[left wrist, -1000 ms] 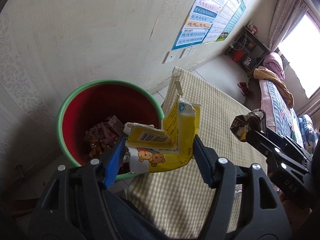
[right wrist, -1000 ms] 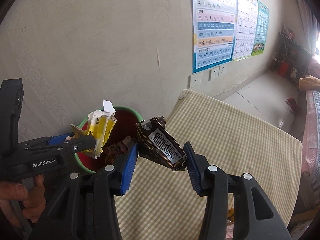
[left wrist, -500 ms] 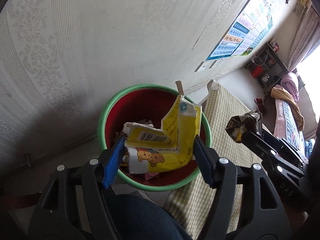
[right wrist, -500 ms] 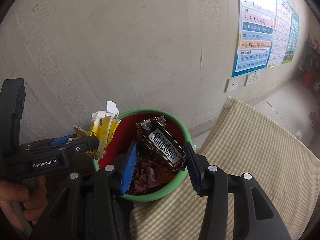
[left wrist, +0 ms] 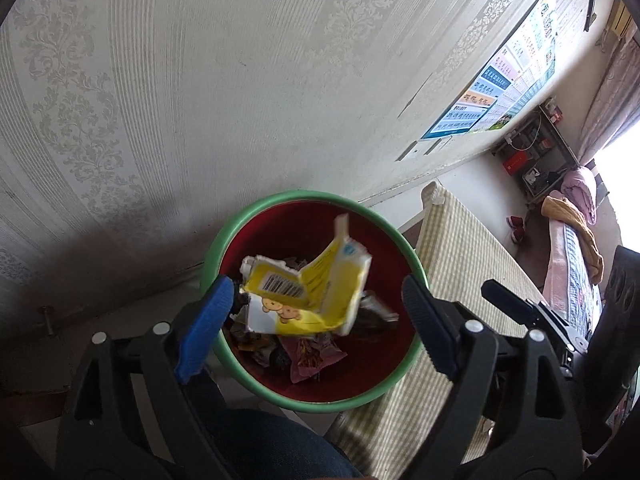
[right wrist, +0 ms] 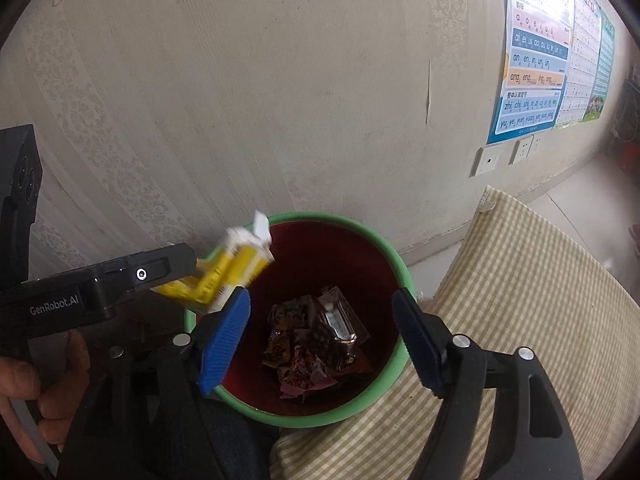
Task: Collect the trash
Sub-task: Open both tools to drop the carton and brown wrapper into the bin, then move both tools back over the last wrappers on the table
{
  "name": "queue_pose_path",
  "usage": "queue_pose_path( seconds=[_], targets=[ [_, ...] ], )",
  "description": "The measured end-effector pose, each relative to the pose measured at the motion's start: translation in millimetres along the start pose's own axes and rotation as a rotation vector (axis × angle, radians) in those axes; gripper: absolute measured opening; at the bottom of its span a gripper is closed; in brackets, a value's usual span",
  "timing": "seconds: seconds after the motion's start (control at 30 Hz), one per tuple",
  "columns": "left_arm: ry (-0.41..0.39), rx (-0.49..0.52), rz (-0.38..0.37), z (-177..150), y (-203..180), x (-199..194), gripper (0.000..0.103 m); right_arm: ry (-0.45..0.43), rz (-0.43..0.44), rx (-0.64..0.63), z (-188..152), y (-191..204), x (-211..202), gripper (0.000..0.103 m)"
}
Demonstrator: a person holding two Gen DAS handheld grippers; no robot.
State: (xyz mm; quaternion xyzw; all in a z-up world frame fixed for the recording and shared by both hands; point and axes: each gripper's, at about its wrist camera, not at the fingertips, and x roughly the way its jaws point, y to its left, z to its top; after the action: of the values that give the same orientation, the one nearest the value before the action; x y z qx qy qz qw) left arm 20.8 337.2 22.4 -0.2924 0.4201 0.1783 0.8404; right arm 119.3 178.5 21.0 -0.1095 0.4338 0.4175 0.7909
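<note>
A bin with a green rim (left wrist: pixel 304 196) and a red inside stands against the wall, with several wrappers in it. My left gripper (left wrist: pixel 317 280) hangs over it, its jaws opening. The crumpled yellow carton (left wrist: pixel 308 296) sits loose between the blue pads, clear of the right one. In the right wrist view the same carton (right wrist: pixel 232 268) tips over the bin rim (right wrist: pixel 320 216) beside the left gripper's black finger (right wrist: pixel 160 272). My right gripper (right wrist: pixel 321 294) is over the bin too, jaws opening with nothing between them. The dark barcode wrapper (right wrist: pixel 336 328) lies on the trash below.
A table with a checked cloth (right wrist: pixel 540 280) butts against the bin's right side. The patterned wall (left wrist: pixel 240 80) is close behind, with posters (right wrist: pixel 536 60) and sockets. A bed (left wrist: pixel 572 248) lies far right. A person's hand (right wrist: pixel 24 380) holds the left gripper; a blue trouser leg (left wrist: pixel 260 440) is just below.
Both grippers moved from over the table to over the bin. Both jaws spread apart. The dark wrapper left the right gripper and landed in the bin; the yellow carton came loose.
</note>
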Motion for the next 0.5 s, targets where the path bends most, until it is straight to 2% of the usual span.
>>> queue_pose_path(
  seconds=[0.23,0.5],
  targets=[
    [-0.02,-0.011,-0.007,-5.8,1.7,-13.8,0.097,0.009,-0.038,0.025,-17.8,-11.9,-18.6,0.08],
    [0.0,0.077,-0.05,-27.7,-37.5,-24.8,0.098,-0.022,-0.095,0.09,-51.0,-30.0,-62.9,0.083]
  ],
)
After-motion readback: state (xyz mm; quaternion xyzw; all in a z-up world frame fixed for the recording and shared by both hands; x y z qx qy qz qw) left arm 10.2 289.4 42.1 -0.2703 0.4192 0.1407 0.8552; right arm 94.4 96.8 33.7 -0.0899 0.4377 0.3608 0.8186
